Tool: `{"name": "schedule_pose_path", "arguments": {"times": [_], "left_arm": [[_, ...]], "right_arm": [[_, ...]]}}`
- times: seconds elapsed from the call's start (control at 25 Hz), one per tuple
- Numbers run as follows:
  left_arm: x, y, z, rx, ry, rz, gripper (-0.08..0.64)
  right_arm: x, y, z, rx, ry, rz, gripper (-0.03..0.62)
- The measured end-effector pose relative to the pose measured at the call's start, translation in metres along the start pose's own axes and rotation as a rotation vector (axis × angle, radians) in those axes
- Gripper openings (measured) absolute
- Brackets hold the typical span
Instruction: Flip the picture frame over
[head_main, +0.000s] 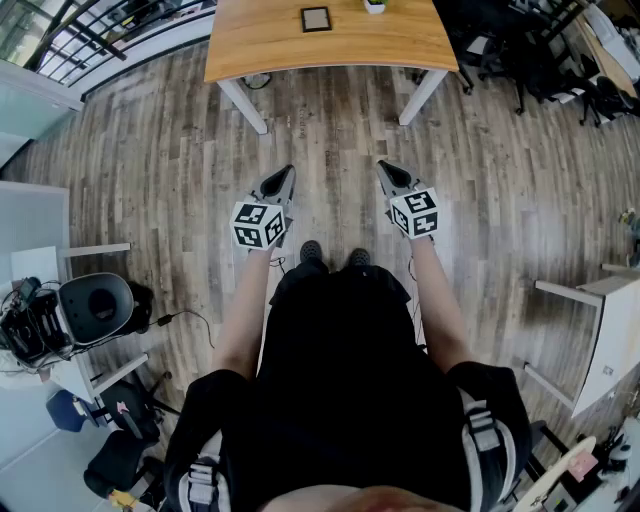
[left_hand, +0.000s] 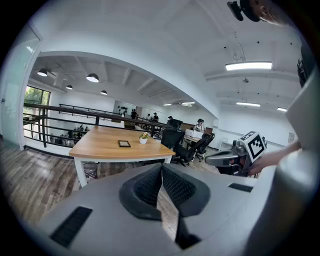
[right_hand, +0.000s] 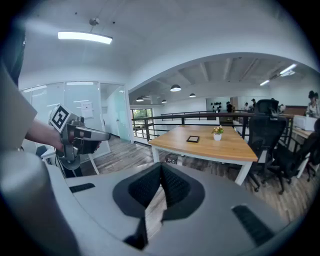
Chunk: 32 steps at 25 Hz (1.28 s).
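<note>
Frame (head_main: 315, 19) far beyond left gripper (head_main: 288, 173), right gripper (head_main: 383, 168)

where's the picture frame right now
In the head view the small dark-edged picture frame lies flat on the wooden table at the top centre, just left of the small white plant pot.

An open-plan office: black swivel chairs (right_hand: 264, 137) crowd desks beyond a long wooden counter (head_main: 260, 40), with plank flooring (head_main: 330, 150), glass partitions (right_hand: 100, 112) and ceiling strip lights (right_hand: 84, 36).
</note>
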<state>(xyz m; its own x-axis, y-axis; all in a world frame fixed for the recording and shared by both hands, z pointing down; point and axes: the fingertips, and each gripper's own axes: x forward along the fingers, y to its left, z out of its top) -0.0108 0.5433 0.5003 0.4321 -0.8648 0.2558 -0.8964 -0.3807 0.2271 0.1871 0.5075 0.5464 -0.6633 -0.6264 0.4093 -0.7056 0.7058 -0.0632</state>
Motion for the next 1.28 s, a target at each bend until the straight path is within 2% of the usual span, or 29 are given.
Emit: {"name": "schedule_pose_path", "arguments": {"times": [0.32, 0.64, 1.0, 1.28], "left_arm": [[-0.001, -0.039, -0.009, 0.006, 0.002, 0.034, 0.023], [0.003, -0.041, -0.004, 0.000, -0.016, 0.064, 0.023], [0.042, -0.014, 0.006, 0.003, 0.001, 0.016, 0.023], [0.075, 0.030, 0.026, 0.001, 0.016, -0.032, 0.023]], "right_arm": [[-0.025, -0.012, -0.015, -0.004, 0.002, 0.041, 0.008], [-0.029, -0.018, -0.023, -0.013, 0.016, 0.080, 0.008], [-0.004, -0.047, -0.013, 0.022, 0.012, 0.005, 0.025], [0.044, -0.056, 0.006, 0.052, 0.032, -0.036, 0.025]]}}
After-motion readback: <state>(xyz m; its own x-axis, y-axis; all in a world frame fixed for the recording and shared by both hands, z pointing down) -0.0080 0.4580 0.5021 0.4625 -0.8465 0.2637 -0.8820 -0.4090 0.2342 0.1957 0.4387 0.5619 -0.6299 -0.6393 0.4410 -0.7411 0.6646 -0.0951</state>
